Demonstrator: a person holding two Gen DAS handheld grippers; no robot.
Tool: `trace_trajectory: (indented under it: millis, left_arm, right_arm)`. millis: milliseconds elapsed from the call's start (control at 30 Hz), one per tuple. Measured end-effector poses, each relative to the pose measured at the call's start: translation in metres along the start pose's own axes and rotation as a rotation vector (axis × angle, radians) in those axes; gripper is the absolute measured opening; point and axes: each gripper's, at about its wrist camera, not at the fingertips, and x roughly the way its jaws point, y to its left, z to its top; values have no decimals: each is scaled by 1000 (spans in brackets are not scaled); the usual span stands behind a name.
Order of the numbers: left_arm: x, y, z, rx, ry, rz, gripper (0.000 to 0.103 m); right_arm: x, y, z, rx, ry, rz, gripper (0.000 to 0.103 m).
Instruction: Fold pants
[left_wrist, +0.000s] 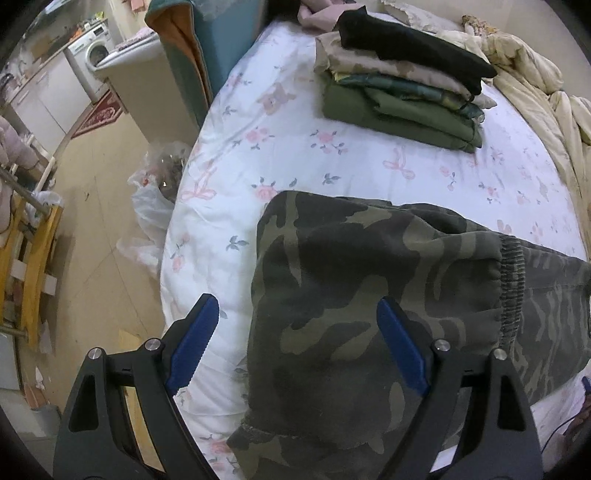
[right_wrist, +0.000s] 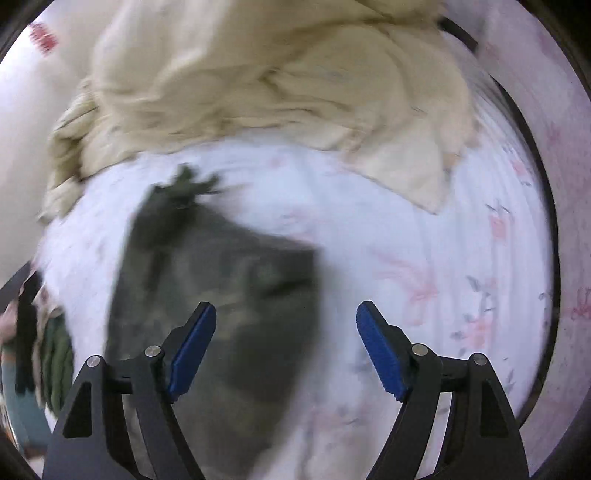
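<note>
Camouflage pants (left_wrist: 369, 295) lie folded on the floral bed sheet (left_wrist: 295, 155), with a ribbed cuff at the right. My left gripper (left_wrist: 297, 343) is open just above them, its blue pads wide apart and holding nothing. In the right wrist view the picture is blurred; the pants (right_wrist: 221, 295) show as a dark patch on the sheet (right_wrist: 424, 277). My right gripper (right_wrist: 286, 350) is open and empty above the pants' right edge.
A stack of folded clothes (left_wrist: 399, 77) sits at the far side of the bed. A cream duvet (right_wrist: 277, 81) is bunched along the bed's far edge. The bed's left edge drops to the floor, where plastic bags (left_wrist: 155, 199) lie.
</note>
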Motion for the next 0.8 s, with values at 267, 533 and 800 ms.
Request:
trace_trajectory:
  millis: [267, 533, 800]
  left_arm:
    - [4, 6, 5, 7, -15, 34, 85]
    - [20, 22, 10, -73, 27, 67, 85]
    - [5, 27, 12, -65, 4, 21, 85]
  right_arm:
    - [43, 0, 17, -9, 57, 143, 72]
    - [72, 22, 31, -75, 165, 243, 27]
    - [10, 71, 27, -267, -10, 381, 13]
